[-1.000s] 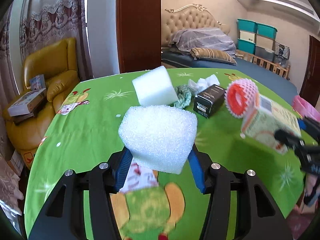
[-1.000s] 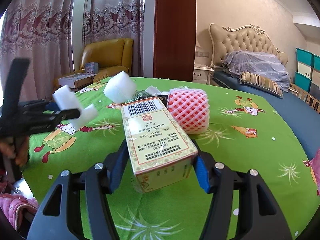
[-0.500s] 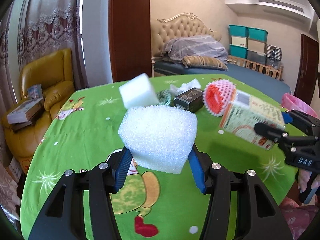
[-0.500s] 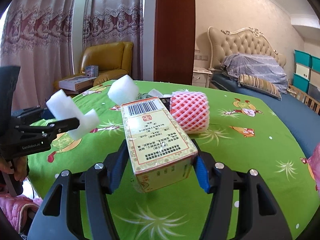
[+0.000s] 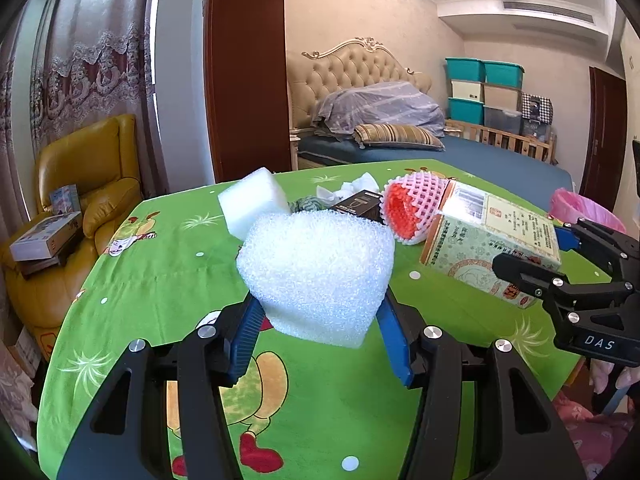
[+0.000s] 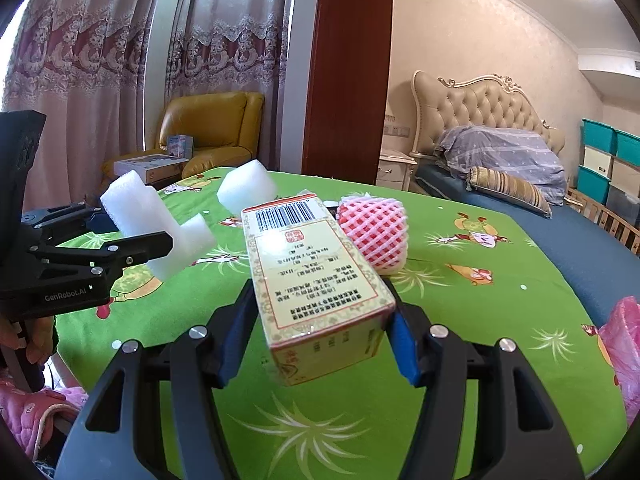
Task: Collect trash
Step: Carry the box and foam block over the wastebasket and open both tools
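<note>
The left gripper (image 5: pixel 320 332) is clenched on a white foam piece (image 5: pixel 316 272), its blue pads pressed against both sides, and the piece hangs clear above the green tablecloth (image 5: pixel 160 272). From the right wrist view this same foam shows an L shape at about 9 o'clock. The right gripper (image 6: pixel 324 320) grasps a printed carton (image 6: pixel 316 280) between its blue pads, barcode end pointing away; in the left wrist view the carton sits at 3 o'clock, held off the cloth. On the table, a second foam block (image 5: pixel 250 200) lies at 11 o'clock of the held foam. A pink foam net sleeve (image 6: pixel 376 236) rests just beyond the carton, near a black box (image 5: pixel 358 204) and crumpled tissue (image 5: pixel 352 186). A pink bag (image 5: pixel 584 210) shows at the table's edge, 3 o'clock in the left wrist view
</note>
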`<action>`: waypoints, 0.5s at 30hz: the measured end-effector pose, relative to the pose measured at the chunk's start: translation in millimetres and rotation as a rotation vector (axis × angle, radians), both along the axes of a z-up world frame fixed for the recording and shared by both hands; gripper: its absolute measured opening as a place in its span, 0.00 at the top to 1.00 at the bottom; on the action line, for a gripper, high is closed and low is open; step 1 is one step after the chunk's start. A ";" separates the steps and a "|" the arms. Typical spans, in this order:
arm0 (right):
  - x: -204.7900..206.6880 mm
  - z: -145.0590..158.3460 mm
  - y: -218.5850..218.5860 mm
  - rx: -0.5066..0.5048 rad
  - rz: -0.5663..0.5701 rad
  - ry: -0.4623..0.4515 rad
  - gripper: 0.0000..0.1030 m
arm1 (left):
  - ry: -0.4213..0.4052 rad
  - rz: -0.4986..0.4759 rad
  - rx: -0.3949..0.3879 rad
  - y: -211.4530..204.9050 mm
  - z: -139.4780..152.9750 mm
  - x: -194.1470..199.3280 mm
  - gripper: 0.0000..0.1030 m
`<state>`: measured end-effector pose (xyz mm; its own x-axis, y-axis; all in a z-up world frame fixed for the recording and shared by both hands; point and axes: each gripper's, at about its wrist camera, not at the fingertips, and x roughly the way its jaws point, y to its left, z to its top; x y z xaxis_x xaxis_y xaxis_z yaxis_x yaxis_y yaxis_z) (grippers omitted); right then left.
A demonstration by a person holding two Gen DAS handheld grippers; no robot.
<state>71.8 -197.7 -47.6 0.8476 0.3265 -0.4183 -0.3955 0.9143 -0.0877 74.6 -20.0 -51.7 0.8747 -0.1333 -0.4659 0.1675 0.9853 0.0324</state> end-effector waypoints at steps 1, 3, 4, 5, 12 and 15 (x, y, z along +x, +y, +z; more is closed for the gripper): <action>-0.4 0.2 -1.6 0.000 -0.005 -0.003 0.43 | 0.001 -0.002 0.003 -1.0 0.1 0.0 0.50; -1.5 0.6 -4.5 0.002 -0.022 -0.009 0.43 | 0.001 -0.002 0.004 -1.5 0.2 -0.3 0.50; -1.1 1.2 -6.8 0.004 -0.029 -0.011 0.43 | 0.001 -0.004 0.005 -2.1 0.2 -0.3 0.50; -1.7 1.6 -8.9 0.005 -0.034 -0.013 0.43 | 0.003 -0.005 0.007 -2.2 -0.1 0.1 0.50; -9.2 5.5 -27.7 0.020 -0.072 -0.035 0.43 | 0.013 -0.054 0.041 -21.1 -0.1 1.8 0.50; -11.2 10.1 -40.8 0.033 -0.102 -0.049 0.43 | 0.009 -0.098 0.059 -35.6 4.3 3.8 0.50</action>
